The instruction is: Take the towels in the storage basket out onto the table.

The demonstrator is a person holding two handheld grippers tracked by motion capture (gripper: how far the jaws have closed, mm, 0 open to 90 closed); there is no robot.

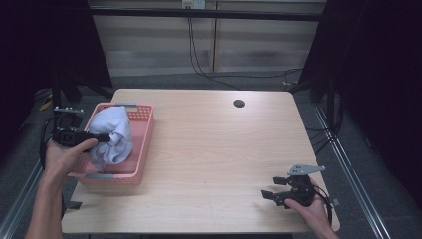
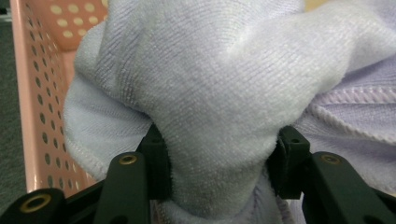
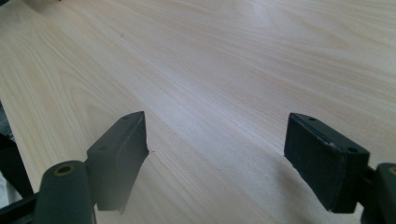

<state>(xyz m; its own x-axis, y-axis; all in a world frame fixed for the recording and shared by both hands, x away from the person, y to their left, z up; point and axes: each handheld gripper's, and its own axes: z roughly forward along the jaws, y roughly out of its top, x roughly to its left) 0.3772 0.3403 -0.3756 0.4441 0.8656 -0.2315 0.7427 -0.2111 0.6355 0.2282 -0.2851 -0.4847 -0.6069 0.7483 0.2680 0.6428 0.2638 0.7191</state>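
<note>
- Nearest, at the front right of the counter (image 1: 214, 164), the person's right hand holds the right tongs (image 1: 268, 195) low over the bare wood, with the grey three-cornered plate on top
- In the right gripper view those right tongs (image 3: 215, 149) stand wide apart with nothing between the jaws, just pale wood grain under them
- At the front left, the person's left hand (image 1: 62, 154) grips the left tongs (image 1: 102, 138), which point level toward the right, into the pink basket
- The left gripper view shows the left tongs (image 2: 219, 163) closed on a thick fold of the pale lilac towel (image 2: 224, 74); both pads press into the cloth, which bulges out above them
- The towel (image 1: 113, 137) is bunched up in a heap that rises above the rim of the pink basket (image 1: 142, 149), and part of it hangs down inside
- The basket sits at the left edge of the counter, its perforated wall (image 2: 42, 116) showing beside the cloth
- Farther back, a small dark round hole (image 1: 239, 103) lies in the counter near its far edge, well apart from the basket
- Beyond the counter, black cables (image 1: 199, 55) hang down the pale wall
</note>
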